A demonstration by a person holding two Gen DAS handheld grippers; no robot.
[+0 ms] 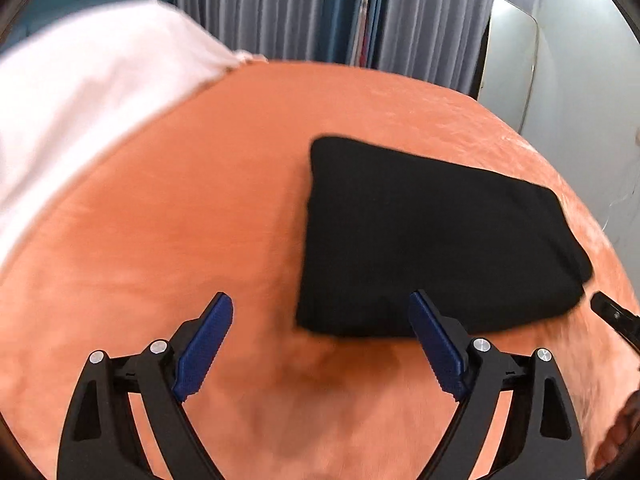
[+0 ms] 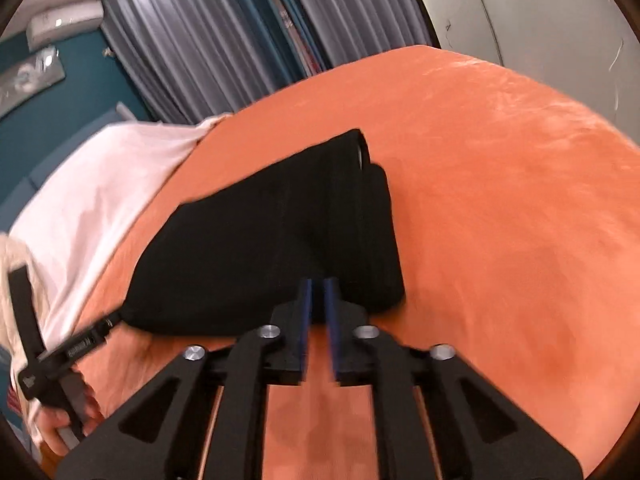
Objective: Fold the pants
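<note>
Left wrist view first: we hold the left gripper with its blue-padded jaws spread wide and nothing between them, over the orange velvety bedspread. One pad overlaps the near edge of the black folded pants in the picture, yet we cannot tell whether it touches the cloth. The pants lie as a compact, squarish stack on the bedspread, well apart from the white pillow-like bedding at the far left. We judge the wide jaws to mean this hand has no hold on the stack.

From the right wrist view, the right gripper shows its jaws narrow, a slim gap between the pads, with no fabric visibly pinched there; the pants sit just beyond its tips. The layered edges at the stack's far end suggest several folds are already made, so we reckon the folding is at or near its end. At the left edge a hand grips the handle of the other tool. Grey pleated curtains hang behind the bed.
</note>
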